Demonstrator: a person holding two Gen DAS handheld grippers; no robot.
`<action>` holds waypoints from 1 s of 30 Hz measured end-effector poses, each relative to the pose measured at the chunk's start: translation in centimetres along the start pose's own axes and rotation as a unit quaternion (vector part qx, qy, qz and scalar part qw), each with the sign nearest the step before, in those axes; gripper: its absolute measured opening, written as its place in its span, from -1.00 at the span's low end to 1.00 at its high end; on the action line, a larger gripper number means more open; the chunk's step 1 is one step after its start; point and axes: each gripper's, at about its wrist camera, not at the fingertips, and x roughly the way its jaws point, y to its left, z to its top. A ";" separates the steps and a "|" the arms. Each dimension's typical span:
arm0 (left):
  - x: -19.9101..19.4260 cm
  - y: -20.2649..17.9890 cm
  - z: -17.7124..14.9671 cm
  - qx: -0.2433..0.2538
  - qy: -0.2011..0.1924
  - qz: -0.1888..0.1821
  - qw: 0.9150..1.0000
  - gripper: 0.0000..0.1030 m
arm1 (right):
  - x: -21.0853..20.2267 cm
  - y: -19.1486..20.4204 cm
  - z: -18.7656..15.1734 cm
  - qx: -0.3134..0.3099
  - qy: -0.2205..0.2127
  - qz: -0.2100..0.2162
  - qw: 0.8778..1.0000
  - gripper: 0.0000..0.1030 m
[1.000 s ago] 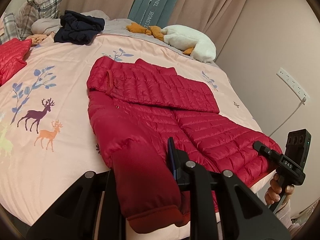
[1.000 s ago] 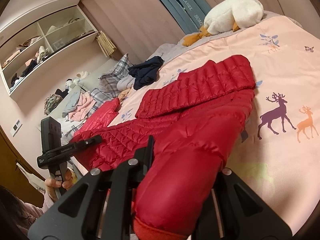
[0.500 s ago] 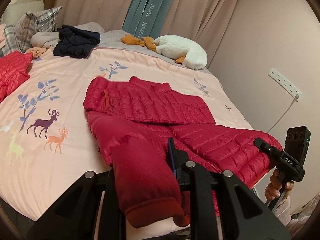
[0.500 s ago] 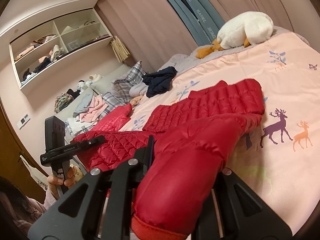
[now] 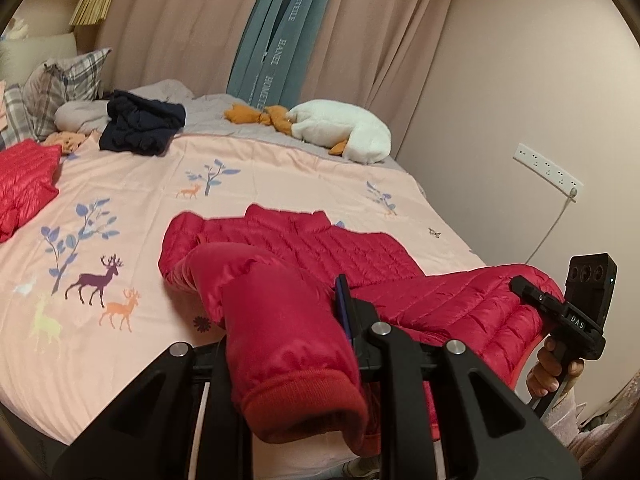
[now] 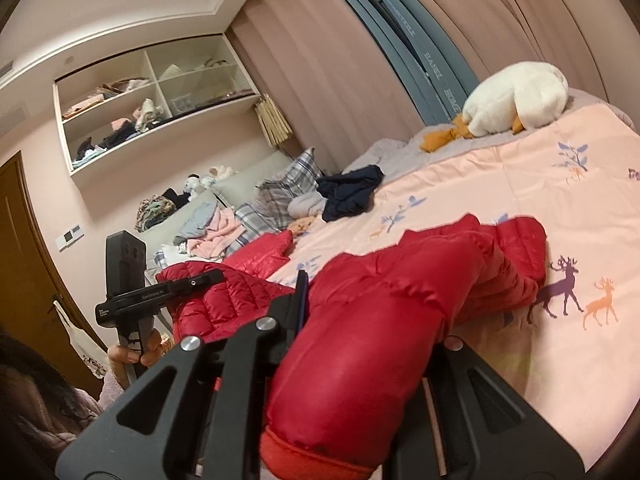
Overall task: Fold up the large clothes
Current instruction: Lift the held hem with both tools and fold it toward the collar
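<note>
Standing at the near edge of a bed (image 5: 280, 168) covered in a pink sheet printed with deer and leafy branches, a person holds two black two-finger grippers over a large red quilted puffer jacket (image 5: 320, 248). The left gripper (image 5: 288, 340) is clamped on a red cuffed sleeve end, with padded fabric bulging between its fingers. The right gripper (image 6: 360, 344) is likewise closed on a padded part of the jacket with a red hem band. Both held parts hang raised above the bed's near edge, while the rest of the jacket lies on the sheet, reaching toward the middle.

The folding looks partly done: one section already lies doubled across the jacket's far side, but the near portion is in the air and not yet laid over.

Counting: two grippers, one jacket in hand, one other red quilted garment (image 5: 24, 180) at the left edge, one dark navy bundle of clothing (image 5: 140, 128) and one white plush goose (image 5: 340, 132) near the far edge.
</note>
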 end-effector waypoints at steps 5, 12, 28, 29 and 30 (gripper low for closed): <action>-1.5 -0.7 0.2 0.008 -0.016 -0.010 1.000 -0.61 | -1.3 1.3 0.6 -0.016 -0.017 0.013 1.000 -0.74; -3.2 -1.1 0.8 0.017 -0.037 -0.018 0.999 -0.61 | -2.8 2.5 1.5 -0.029 -0.038 0.036 0.998 -0.74; -0.2 0.8 0.9 -0.018 -0.005 -0.004 1.000 -0.61 | -0.1 -0.1 1.8 0.012 -0.028 0.004 1.000 -0.72; 0.0 0.9 0.9 -0.019 -0.004 -0.002 1.000 -0.61 | 0.1 -0.4 1.9 0.016 -0.028 0.002 0.999 -0.72; 0.2 1.0 0.9 -0.021 -0.003 0.000 1.000 -0.61 | 0.6 -0.7 2.1 0.020 -0.027 0.000 0.999 -0.72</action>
